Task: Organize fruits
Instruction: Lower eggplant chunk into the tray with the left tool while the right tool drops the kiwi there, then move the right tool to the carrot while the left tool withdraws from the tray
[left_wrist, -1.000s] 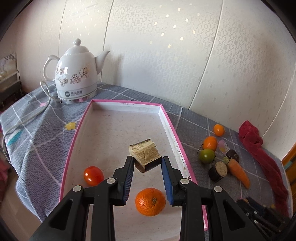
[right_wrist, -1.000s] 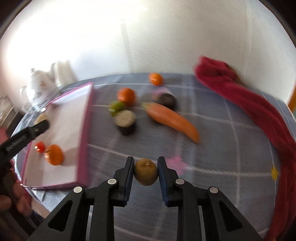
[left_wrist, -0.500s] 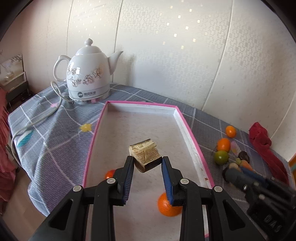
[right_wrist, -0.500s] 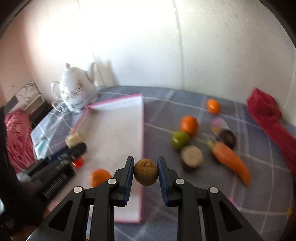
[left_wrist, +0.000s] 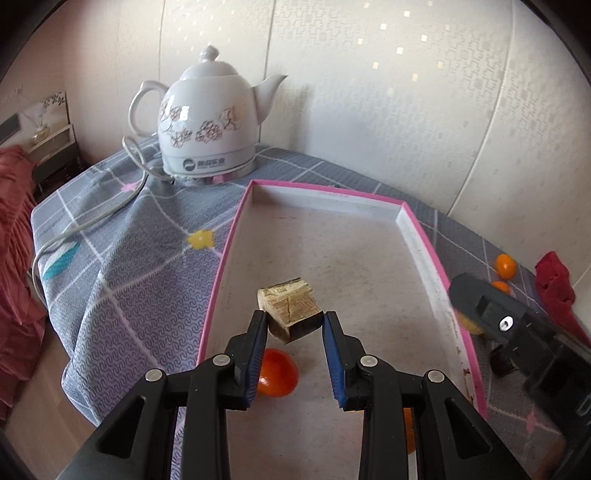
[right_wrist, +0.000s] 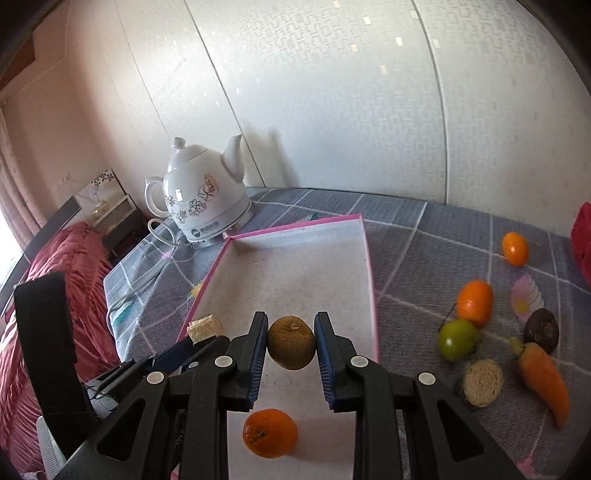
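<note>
My left gripper (left_wrist: 294, 318) is shut on a tan, dark-skinned fruit chunk (left_wrist: 290, 310) and holds it above the pink-rimmed white tray (left_wrist: 236, 229). A red tomato (left_wrist: 277, 373) lies in the tray just below its left finger. My right gripper (right_wrist: 291, 325) is shut on a brown kiwi (right_wrist: 291, 347) over the same tray (right_wrist: 371, 280), with an orange (right_wrist: 269, 432) lying in the tray beneath it. The left gripper and its chunk (right_wrist: 205, 326) show at the tray's left side in the right wrist view.
A white floral kettle (left_wrist: 207, 125) with a cord stands behind the tray. On the grey cloth to the right lie two oranges (right_wrist: 474, 303), a green fruit (right_wrist: 457, 339), a carrot (right_wrist: 543, 376), a cut round piece (right_wrist: 482, 382) and a dark fruit (right_wrist: 542, 330). A red cloth (left_wrist: 554, 282) lies further right.
My right gripper has swung left with the kiwi, from over the bare cloth to over the tray. My left gripper has moved forward along the tray with the chunk, towards the kettle.
</note>
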